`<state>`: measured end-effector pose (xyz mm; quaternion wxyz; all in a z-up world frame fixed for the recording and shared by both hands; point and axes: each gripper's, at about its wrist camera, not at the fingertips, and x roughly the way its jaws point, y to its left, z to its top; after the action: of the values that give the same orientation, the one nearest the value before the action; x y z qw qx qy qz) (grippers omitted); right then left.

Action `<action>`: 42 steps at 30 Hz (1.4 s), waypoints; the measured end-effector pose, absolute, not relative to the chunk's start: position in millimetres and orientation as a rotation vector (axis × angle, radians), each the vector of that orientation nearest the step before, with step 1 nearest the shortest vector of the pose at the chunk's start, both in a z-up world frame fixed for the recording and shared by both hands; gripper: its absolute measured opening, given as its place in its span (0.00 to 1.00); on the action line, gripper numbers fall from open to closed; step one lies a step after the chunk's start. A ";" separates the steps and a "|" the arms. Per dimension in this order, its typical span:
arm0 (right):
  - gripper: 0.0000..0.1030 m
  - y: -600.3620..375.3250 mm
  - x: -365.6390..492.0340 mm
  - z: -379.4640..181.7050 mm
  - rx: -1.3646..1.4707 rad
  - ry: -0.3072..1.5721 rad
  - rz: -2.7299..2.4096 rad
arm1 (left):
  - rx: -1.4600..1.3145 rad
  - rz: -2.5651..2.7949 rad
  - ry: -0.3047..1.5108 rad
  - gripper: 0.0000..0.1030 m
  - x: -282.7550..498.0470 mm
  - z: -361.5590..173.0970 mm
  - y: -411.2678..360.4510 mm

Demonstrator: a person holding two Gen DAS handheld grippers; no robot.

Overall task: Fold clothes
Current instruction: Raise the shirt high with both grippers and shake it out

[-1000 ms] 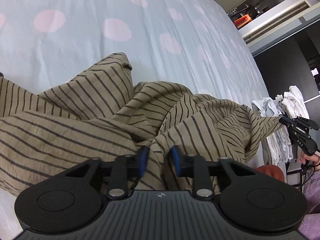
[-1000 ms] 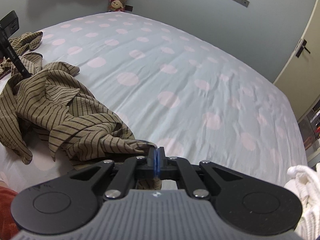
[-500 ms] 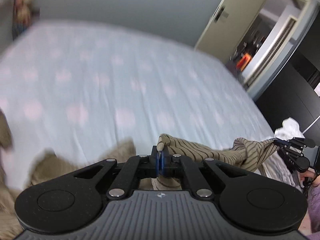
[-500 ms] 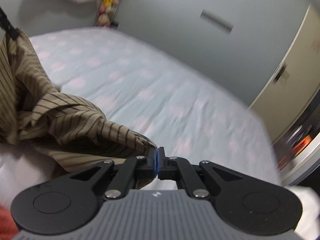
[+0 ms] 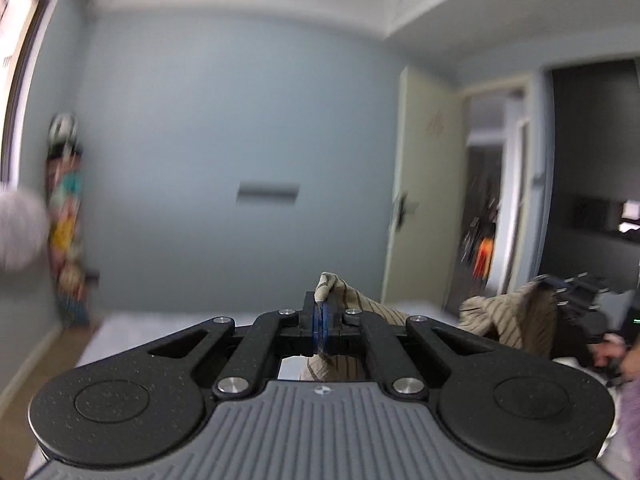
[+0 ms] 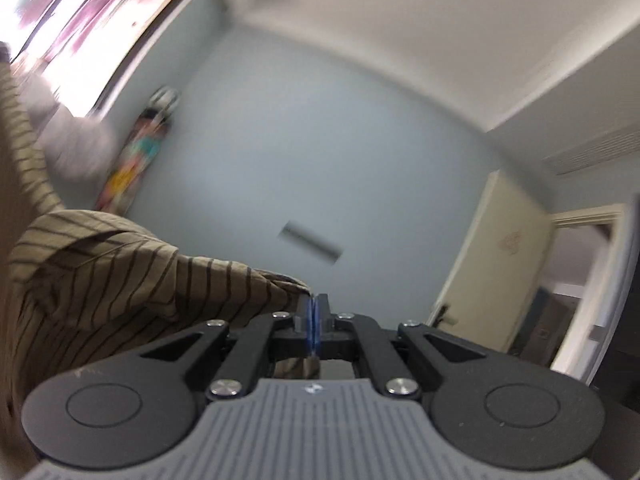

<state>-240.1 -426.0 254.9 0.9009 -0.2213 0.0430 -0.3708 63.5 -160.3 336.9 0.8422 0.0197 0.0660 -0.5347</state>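
My left gripper is shut on an edge of a tan shirt with dark stripes, held up in the air. The cloth runs right to my right gripper, seen at the right edge of the left wrist view, where it hangs down. In the right wrist view my right gripper is shut on another edge of the striped shirt, which spreads out to the left and drops below the frame. Both views are tilted up and blurred.
A pale blue wall faces me, with a strip of the bed below it. A cream door and an open doorway are at the right. A window and hanging soft toys are at the left.
Both grippers have swung upward, lifting the striped shirt off the bed. The left gripper, open a second ago, has shut on the cloth. The views now face the wall and ceiling.
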 end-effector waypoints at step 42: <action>0.01 -450.7 -197.4 248.4 -0.438 0.051 -0.724 | 0.027 -1.104 0.273 0.00 155.0 266.6 -188.4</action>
<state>-197.4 -450.7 248.4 0.9115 -0.2123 0.0245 -0.3514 155.0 -188.4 266.6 0.8427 0.0128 0.1292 -0.5225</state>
